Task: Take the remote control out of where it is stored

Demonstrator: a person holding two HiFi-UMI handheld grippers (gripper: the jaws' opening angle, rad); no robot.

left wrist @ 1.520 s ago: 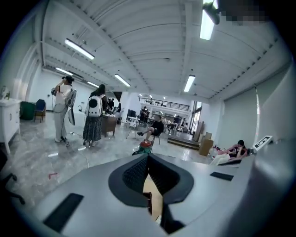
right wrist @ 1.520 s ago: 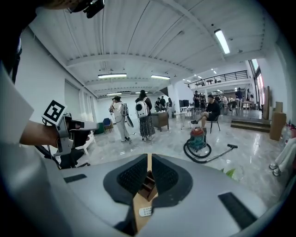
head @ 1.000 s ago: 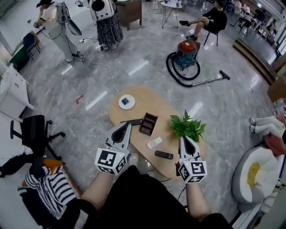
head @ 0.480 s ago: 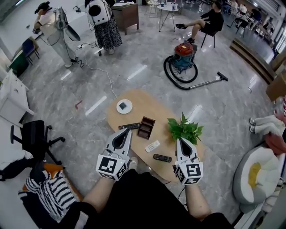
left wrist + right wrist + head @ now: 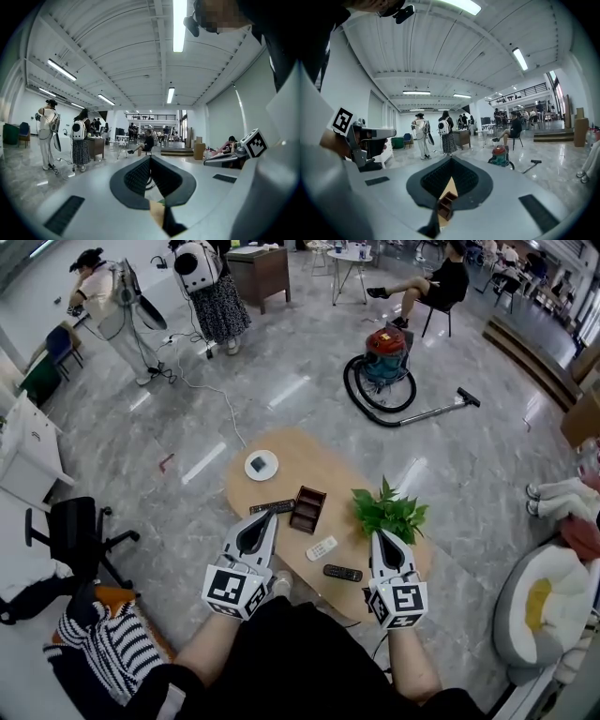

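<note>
Left gripper (image 5: 268, 516): jaws pressed together with nothing between them; held low over the near-left side of the table (image 5: 305, 451).
Right gripper (image 5: 382, 533): jaws also closed and empty; tip at the near side of the plant (image 5: 389, 510).
Storage box (image 5: 308, 508): dark brown and divided into compartments, mid-table; nothing seen sticking out of it, inside too small to make out.
Remotes: three in sight, all lying flat on the tabletop outside the box.
Dark remote (image 5: 272, 506): just left of the box and just ahead of the left gripper's tip; long axis across the view, one end aimed at the box.
White remote (image 5: 322, 547): between the two grippers, on the person's side of the box; long axis diagonal, near-left to far-right.
Black remote (image 5: 343, 573): close to the near edge, left of the right gripper; long axis almost straight across.
Bearing that matters: box ahead and slightly right of the left gripper, ahead and well left of the right one; left hand nearer, though the right gripper view lines up on the box.
Judgement: no remote visibly stored, so removal probably done or not under way.
Next reach, if any: jaws to open first, then close across a remote's narrow width.
</note>
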